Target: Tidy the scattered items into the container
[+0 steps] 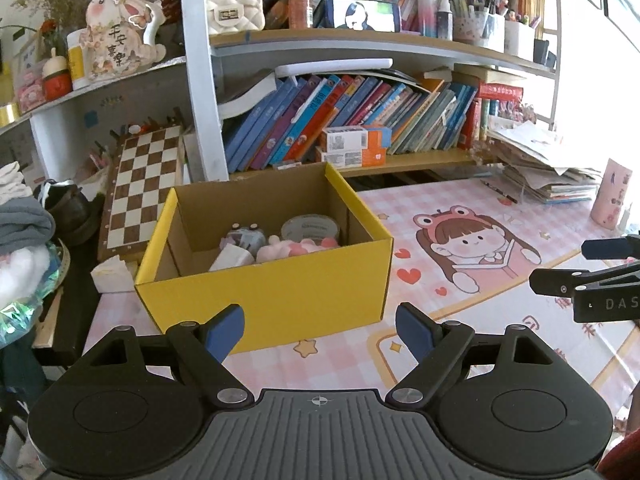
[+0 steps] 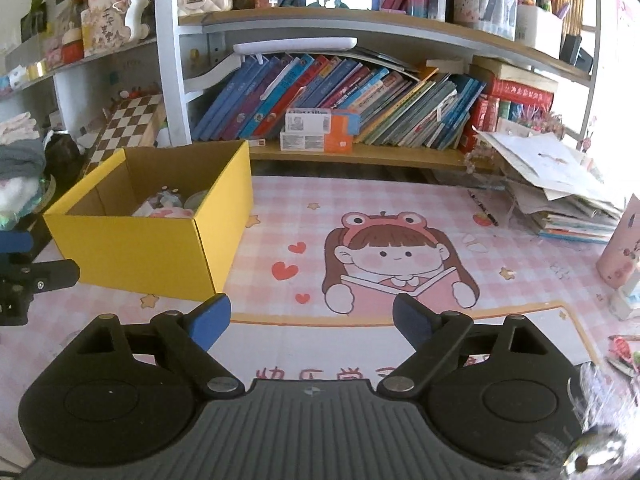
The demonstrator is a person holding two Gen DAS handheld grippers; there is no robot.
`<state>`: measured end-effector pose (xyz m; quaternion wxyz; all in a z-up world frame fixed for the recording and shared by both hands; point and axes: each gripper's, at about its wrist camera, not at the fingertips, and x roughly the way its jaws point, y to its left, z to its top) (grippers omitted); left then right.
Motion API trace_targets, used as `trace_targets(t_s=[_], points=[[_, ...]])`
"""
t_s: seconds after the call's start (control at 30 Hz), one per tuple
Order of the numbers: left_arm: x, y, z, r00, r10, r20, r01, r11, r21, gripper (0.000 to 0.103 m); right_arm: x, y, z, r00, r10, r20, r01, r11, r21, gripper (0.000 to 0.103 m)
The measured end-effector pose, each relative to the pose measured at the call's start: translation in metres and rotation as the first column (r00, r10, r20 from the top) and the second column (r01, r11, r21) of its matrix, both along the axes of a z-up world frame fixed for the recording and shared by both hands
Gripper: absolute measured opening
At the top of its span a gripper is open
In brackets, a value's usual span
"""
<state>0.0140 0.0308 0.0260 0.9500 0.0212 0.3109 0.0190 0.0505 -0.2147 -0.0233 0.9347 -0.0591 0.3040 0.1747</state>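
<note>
Both tongs are spread wide with nothing held: the left tongs (image 1: pixel 320 326) are parked just in front of the yellow box (image 1: pixel 280 300), the right tongs (image 2: pixel 310 322) are off to the box's right over the pink mat (image 2: pixel 400 200). Inside the box a tape roll (image 1: pixel 310 226), a pink plush thing (image 1: pixel 296 249), a white block (image 1: pixel 232 258) and a small grey toy (image 1: pixel 245 236) can already be seen, so most of the job looks done. What's left seems to be the clutter at the far right of the box, near the tabletop's edge: a small white item (image 2: pixel 626 300) by the pink cup (image 2: pixel 620 248), plus something colourful (image 2: pixel 624 350) that can't be made out. Risk-wise, the cup could get knocked over if that white item is reached for carelessly, since they're just beside each other. The light cardboard box could also be shoved by the left tongs, being so close to its front wall. And the pen (image 2: pixel 486 210) by the paper pile could be missed entirely.
</note>
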Motion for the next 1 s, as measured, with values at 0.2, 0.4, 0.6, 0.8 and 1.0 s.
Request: trace_targets(t_s=[0.2,0.4,0.6,0.8,1.0], points=[[-0.002,-0.008,-0.004,1.0,-0.015,-0.013,0.015,1.0,0.009,0.085,-0.003,-0.004,-0.002,1.0,-0.008,-0.01,0.008,1.0,0.001,0.089],[-0.004,-0.015,-0.008,0.999,-0.018,-0.031,0.018,1.0,-0.002,0.085,-0.006,-0.004,-0.006,1.0,-0.011,-0.02,0.011,1.0,-0.01,0.092],[-0.005,-0.019,-0.013,0.998,-0.023,-0.053,0.022,1.0,-0.019,0.085,-0.007,-0.004,-0.008,1.0,-0.01,-0.021,0.01,0.999,-0.033,0.094],[-0.004,-0.023,-0.017,0.997,-0.024,-0.077,0.022,0.999,-0.028,0.085,-0.006,-0.006,-0.01,0.999,-0.016,-0.034,0.015,0.999,-0.046,0.097],[-0.003,-0.026,-0.021,0.994,-0.027,-0.104,0.024,0.999,-0.038,0.085,-0.006,-0.007,-0.014,0.998,-0.017,-0.058,0.014,0.999,-0.052,0.099]])
